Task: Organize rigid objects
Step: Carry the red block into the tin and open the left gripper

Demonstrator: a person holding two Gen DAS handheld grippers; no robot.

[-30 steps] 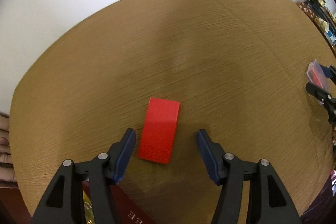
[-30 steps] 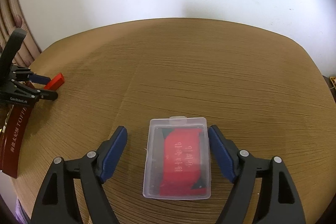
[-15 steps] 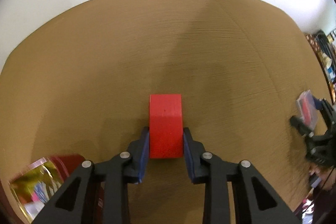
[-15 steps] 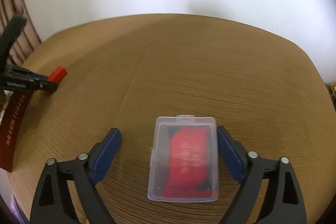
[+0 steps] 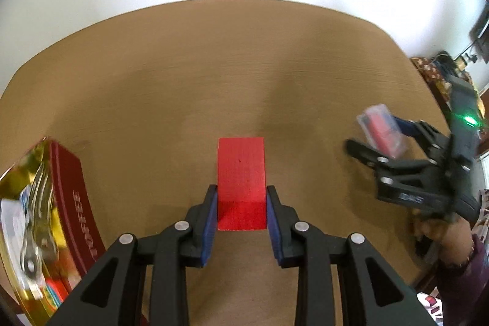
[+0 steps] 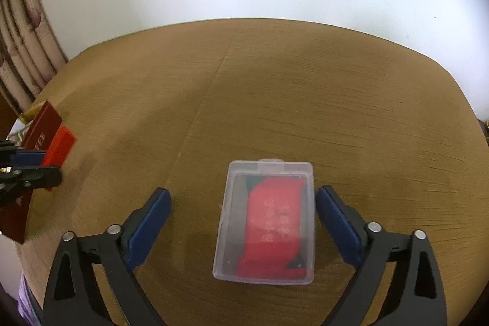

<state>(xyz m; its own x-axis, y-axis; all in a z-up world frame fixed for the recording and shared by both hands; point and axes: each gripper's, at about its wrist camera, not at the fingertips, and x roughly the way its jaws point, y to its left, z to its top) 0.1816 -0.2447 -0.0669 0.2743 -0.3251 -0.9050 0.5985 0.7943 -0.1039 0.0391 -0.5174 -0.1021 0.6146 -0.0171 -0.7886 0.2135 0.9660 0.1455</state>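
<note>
Left gripper point(image 5: 241, 213), jaws clenched on the red block point(image 5: 240, 173), now beside the toffee tin point(image 5: 76, 197) at the worktop's point(image 5: 214, 66) left edge; the tin's contents are blurred and cut off. Right gripper point(image 6: 243, 213), jaws released, straddles the clear plastic case point(image 6: 266, 222) near the front edge; its red insert's lettering is unreadable. A second ago, the block lay ungripped.
</note>
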